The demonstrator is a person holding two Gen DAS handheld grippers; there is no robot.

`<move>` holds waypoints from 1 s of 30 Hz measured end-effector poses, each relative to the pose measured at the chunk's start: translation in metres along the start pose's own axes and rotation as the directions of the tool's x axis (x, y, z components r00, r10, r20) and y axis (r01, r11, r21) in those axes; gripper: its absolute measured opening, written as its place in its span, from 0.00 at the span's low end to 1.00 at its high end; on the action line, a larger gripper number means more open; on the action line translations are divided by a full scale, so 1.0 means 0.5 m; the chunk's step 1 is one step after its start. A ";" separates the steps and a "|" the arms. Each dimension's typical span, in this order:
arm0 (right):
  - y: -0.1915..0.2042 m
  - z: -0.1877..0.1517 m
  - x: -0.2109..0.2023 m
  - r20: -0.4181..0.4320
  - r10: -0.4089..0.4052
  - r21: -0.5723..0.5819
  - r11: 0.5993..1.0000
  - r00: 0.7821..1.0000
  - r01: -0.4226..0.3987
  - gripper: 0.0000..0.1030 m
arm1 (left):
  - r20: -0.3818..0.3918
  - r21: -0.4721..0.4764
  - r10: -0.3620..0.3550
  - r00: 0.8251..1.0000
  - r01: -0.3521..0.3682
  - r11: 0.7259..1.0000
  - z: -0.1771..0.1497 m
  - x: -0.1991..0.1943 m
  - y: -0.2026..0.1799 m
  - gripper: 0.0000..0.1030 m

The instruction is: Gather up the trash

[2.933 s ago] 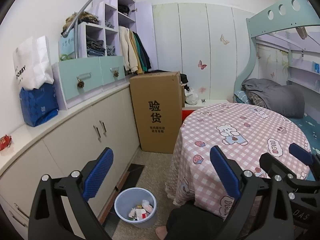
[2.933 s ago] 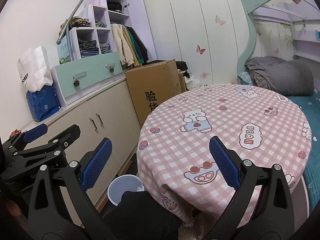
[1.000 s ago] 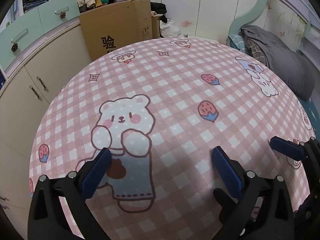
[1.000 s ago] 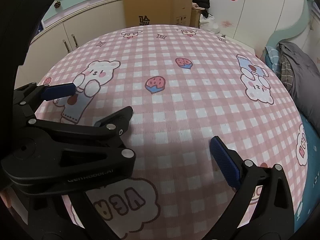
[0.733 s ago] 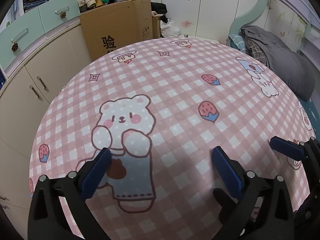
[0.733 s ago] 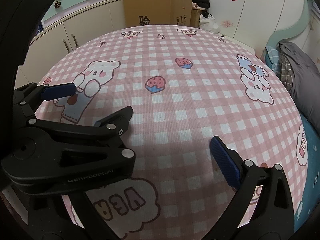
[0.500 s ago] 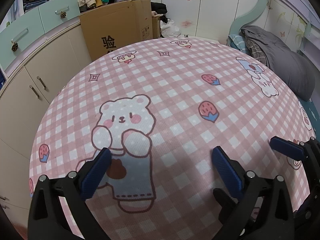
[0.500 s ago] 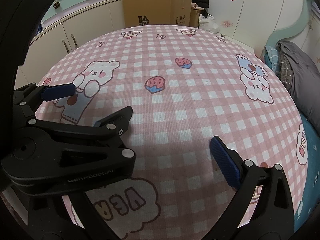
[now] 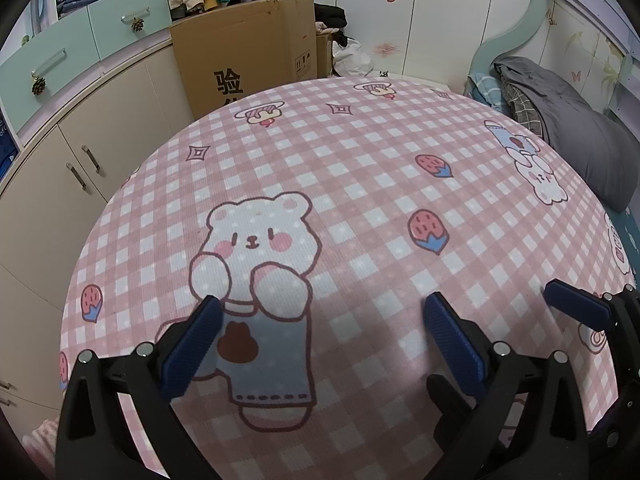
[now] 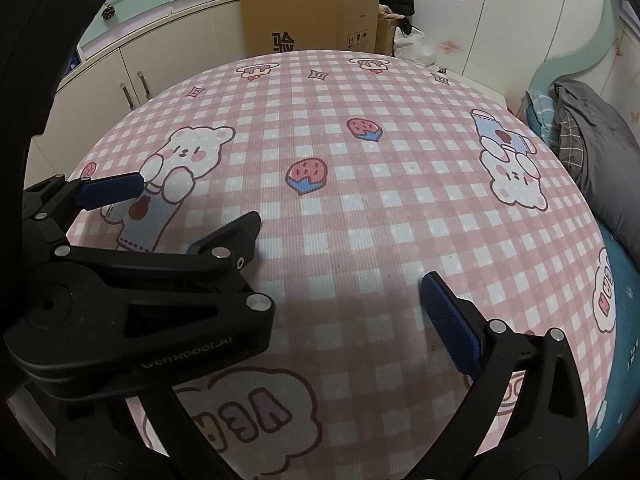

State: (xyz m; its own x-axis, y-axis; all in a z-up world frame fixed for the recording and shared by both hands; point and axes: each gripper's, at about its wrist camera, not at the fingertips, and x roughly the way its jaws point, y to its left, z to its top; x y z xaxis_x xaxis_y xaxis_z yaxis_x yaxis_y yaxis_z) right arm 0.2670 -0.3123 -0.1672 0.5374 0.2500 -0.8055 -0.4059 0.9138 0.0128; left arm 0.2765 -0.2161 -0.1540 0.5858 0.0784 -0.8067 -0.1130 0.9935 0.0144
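Nearest, both tongs hang low over the near edge of the round table [image 9: 360,184], side by side and empty. The left tongs [image 9: 320,344] stand wide open over the printed bear on the cloth, and the right wrist view shows them from the side with their blue pads parted. The right tongs [image 10: 424,308] show only one blue pad in their own view, the other hidden behind the left tool; a second blue tip shows at the right edge of the left view, so I judge them open too, gripping nothing. As for the trash, none is to be seen: the pink checked cloth carries only its printed bears and strawberries from near edge to far edge, and no bin shows in either view. So its lie, long axis and heading cannot be told. As a guess only, household scraps would be light, soft and crushable, best pinched at a fold or a raised corner, with little force. Beyond the far edge stands a cardboard box [image 9: 248,48] against the cabinets [image 9: 104,132], which run along the table's left side. A grey quilt [image 9: 560,120] lies heaped on the bed past the right edge, and the white wardrobe [image 9: 432,12] closes the back.
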 end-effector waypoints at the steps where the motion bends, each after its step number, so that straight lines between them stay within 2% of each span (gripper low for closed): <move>1: 0.000 0.000 0.000 0.000 0.000 0.000 1.000 1.000 0.000 0.94 | 0.000 0.000 0.000 1.000 0.000 1.000 0.000 0.000 0.000 0.96; 30: 0.000 0.000 0.000 0.001 0.000 0.000 1.000 1.000 0.000 0.94 | 0.001 -0.014 -0.007 1.000 0.007 1.000 -0.007 -0.009 0.011 0.96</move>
State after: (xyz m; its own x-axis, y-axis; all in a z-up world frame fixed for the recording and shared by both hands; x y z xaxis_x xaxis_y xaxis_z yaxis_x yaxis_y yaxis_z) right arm 0.2669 -0.3121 -0.1673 0.5380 0.2498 -0.8051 -0.4055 0.9140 0.0126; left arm 0.2705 -0.2114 -0.1524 0.5877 0.0718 -0.8059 -0.1200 0.9928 0.0010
